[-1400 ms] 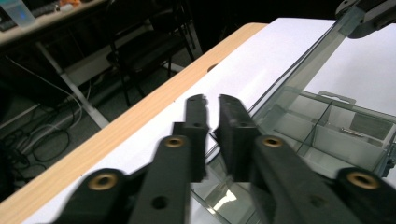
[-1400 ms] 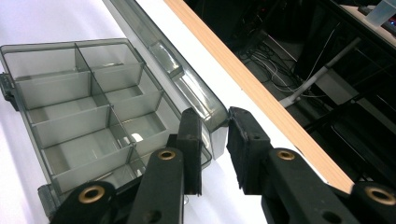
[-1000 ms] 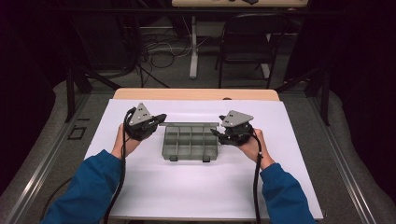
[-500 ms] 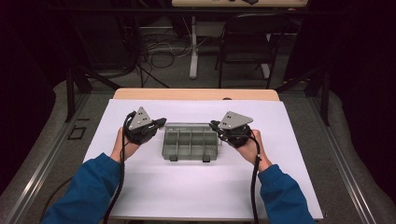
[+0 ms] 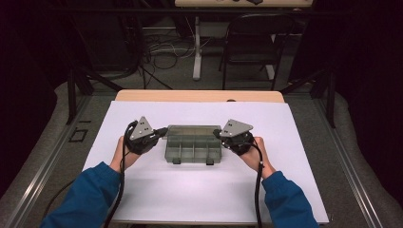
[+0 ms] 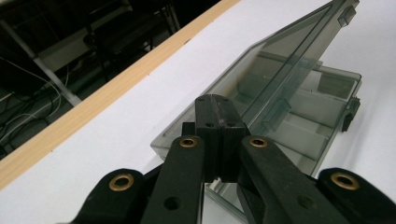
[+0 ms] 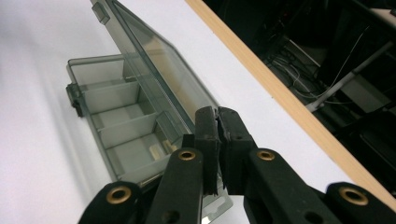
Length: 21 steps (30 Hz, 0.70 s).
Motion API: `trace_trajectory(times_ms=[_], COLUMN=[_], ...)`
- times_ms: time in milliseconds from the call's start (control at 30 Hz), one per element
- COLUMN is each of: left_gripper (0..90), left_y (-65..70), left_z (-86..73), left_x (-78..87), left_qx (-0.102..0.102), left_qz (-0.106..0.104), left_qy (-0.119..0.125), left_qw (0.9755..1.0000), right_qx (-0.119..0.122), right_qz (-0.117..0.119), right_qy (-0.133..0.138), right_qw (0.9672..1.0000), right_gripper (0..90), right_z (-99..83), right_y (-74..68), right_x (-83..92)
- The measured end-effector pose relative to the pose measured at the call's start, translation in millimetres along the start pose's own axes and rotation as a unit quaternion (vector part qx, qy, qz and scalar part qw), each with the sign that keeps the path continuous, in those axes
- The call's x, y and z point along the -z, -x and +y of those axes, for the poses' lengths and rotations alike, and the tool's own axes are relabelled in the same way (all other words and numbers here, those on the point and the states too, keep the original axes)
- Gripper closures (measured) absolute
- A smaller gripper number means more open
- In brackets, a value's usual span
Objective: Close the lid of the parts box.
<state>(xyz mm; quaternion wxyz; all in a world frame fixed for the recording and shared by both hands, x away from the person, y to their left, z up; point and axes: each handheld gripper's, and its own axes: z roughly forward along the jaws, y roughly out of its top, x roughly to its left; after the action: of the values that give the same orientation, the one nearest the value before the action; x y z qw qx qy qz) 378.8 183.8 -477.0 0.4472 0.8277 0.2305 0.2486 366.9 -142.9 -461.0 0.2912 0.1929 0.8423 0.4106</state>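
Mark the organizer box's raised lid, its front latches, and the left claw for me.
lid (image 6: 285, 60), left gripper view, on the clear tilted panel.
front latches (image 5: 176, 161), high view, on the left one of the two dark tabs.
left claw (image 6: 218, 116), left gripper view, on the seam between its closed jaw tips.

Table (image 5: 199, 199): carries the compartment box (image 5: 194, 148) near its middle, closer to the far edge than to the person's side.
Lid (image 6: 280, 70): raised along the far side of the box, standing over the tray.
Latches (image 5: 177, 161): two, on the near wall of the box.
Left gripper (image 5: 161, 131): at the box's left end, on the lid's edge.
Right gripper (image 5: 217, 134): at the box's right end, on the lid's edge.
Chair (image 5: 252, 42): beyond the table's far edge, right of centre.
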Motion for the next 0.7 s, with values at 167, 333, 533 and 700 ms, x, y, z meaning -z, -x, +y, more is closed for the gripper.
trace_trajectory(times_ms=[167, 333, 533, 700], left_gripper=[89.9, 90.0, 90.0, 90.0], left_y=[3.4, 5.7, 8.8, 9.9], left_z=[-6.5, -10.7, -18.1, -24.1], left_x=[-1.0, -3.4, -5.8, -7.7], left_qx=[0.004, 0.009, 0.018, 0.024], left_qz=[-0.009, -0.015, -0.022, -0.03], left_qy=[-0.004, -0.009, -0.006, -0.007], left_qw=[0.9999, 0.9998, 0.9996, 0.9992], right_qx=[-0.001, -0.003, -0.002, 0.003], right_qz=[0.005, 0.01, 0.014, 0.014], right_qy=[-0.007, -0.014, -0.021, -0.031], right_qw=[1.0, 0.9998, 0.9997, 0.9994], right_gripper=[86.5, 86.5, 86.5, 85.9], right_z=[-6.3, -12.6, -17.6, -20.8], right_y=[-4.0, -7.2, -10.1, -13.1], right_x=[0.1, -1.0, -1.5, -4.2])
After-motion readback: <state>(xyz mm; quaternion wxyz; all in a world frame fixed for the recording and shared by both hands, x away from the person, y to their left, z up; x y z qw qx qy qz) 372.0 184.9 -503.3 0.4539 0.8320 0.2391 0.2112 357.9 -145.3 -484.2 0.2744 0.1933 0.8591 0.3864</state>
